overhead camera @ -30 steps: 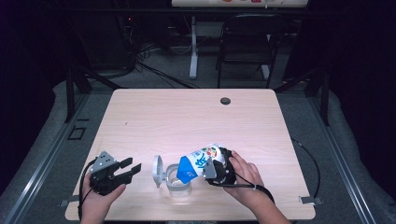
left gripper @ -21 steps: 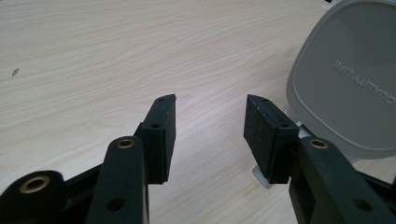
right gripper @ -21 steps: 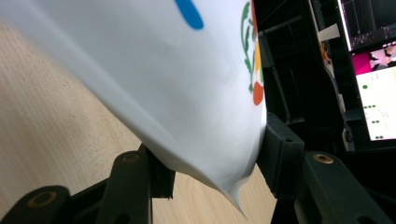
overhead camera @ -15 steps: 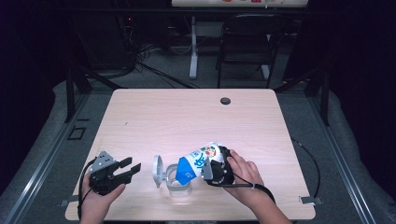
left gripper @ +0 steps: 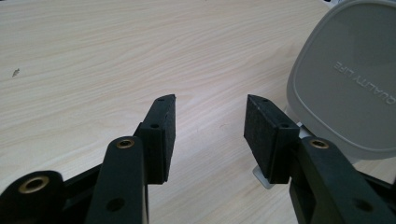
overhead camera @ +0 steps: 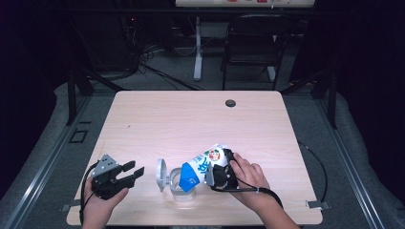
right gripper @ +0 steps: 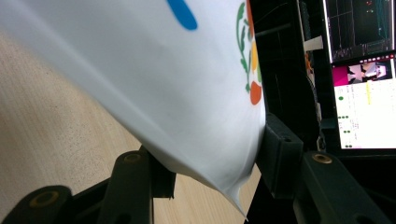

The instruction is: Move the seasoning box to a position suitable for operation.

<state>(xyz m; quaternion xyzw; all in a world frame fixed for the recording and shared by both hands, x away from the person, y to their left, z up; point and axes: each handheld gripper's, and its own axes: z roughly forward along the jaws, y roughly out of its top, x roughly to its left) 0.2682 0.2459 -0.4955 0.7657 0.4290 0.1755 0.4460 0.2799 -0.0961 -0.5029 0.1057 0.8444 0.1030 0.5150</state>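
Pouring from the carton into the tub

The right claw squeezes the tipped carton over the tub below; tip more next. The left claw waits wide, empty.

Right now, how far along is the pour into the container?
Done: the container's lid is flipped open, and the right gripper has the carton clamped and tipped over the clear container. In hand: the pour itself; no flow is visible. Left: righting the carton and closing the lid. The left gripper waits open.
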